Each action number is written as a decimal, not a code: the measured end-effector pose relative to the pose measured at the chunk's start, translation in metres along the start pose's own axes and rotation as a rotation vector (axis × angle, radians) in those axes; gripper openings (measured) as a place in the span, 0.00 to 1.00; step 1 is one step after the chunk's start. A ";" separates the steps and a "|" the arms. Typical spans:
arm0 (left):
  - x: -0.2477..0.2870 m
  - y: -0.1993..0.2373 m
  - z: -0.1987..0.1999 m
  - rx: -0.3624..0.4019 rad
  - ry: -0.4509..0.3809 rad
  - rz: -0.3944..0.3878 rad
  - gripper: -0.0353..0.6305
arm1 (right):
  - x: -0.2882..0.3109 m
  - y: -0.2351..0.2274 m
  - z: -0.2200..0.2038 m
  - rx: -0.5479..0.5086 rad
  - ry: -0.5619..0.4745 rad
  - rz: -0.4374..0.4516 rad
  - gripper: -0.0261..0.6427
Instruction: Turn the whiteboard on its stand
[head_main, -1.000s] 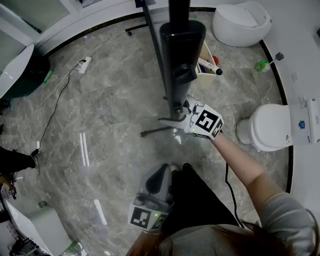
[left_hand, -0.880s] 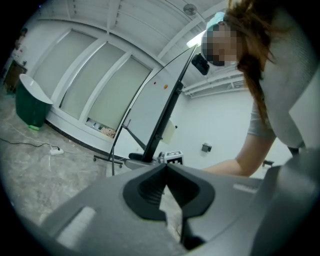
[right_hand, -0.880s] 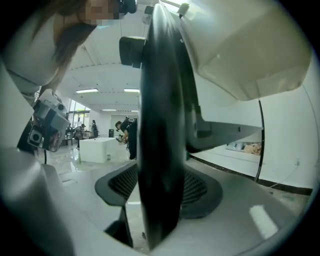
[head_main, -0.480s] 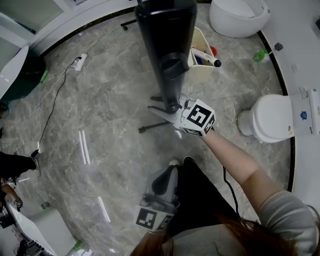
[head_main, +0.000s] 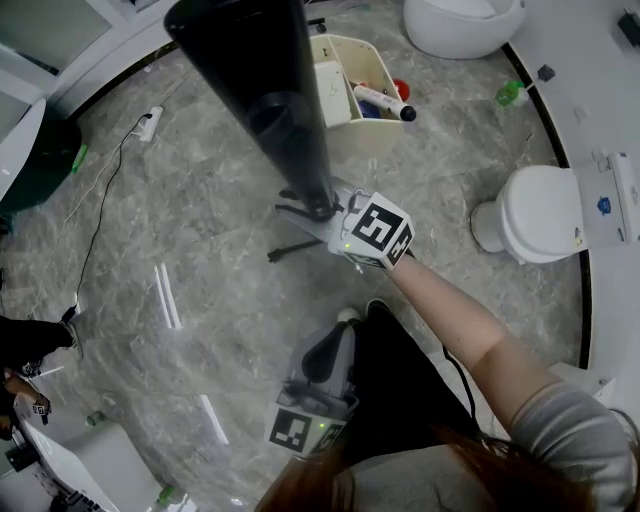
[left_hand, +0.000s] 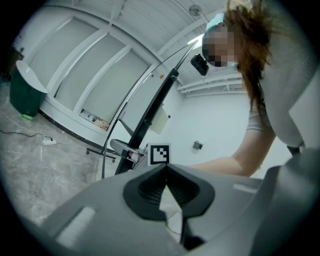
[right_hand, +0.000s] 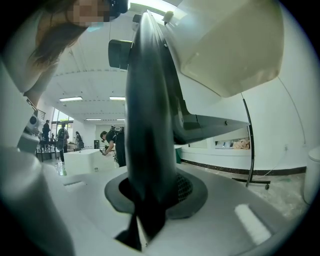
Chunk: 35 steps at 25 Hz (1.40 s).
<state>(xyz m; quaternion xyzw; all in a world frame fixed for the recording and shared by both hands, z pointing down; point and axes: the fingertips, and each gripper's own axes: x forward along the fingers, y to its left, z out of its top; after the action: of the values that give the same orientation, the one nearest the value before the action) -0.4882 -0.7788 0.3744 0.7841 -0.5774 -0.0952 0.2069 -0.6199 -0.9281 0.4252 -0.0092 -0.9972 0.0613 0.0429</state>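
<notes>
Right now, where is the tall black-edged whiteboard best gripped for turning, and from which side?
On the thin black side edge of the upright whiteboard, coming level from the person's side: only that narrow rim fits between two jaws. The right gripper, whose jaws have just been closing, pinches it there.

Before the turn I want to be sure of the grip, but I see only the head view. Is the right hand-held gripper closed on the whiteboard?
Observer: Yes. In the right gripper view the right hand-held gripper has just been closing, and its pads press on the dark edge of the whiteboard between them.
Operator: And the left hand-held gripper, does it hold something?
Observer: No. The left gripper view shows the left hand-held gripper with jaws together and nothing between them.
Operator: Is somebody behind the board?
Observer: The right gripper view shows people at a white counter in the background.
</notes>
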 end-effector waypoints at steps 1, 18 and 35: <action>0.000 -0.002 -0.002 -0.003 0.009 -0.008 0.06 | -0.001 0.000 0.000 -0.001 0.000 0.000 0.16; -0.015 -0.023 -0.034 -0.004 0.073 -0.122 0.06 | -0.008 0.021 0.000 -0.006 -0.005 -0.032 0.14; -0.041 -0.063 -0.071 -0.043 0.073 -0.104 0.06 | -0.046 0.058 -0.008 -0.015 -0.019 -0.089 0.14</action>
<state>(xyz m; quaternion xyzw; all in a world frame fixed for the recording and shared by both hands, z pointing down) -0.4192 -0.7097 0.4071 0.8112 -0.5259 -0.0895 0.2395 -0.5723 -0.8702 0.4217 0.0356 -0.9974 0.0521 0.0361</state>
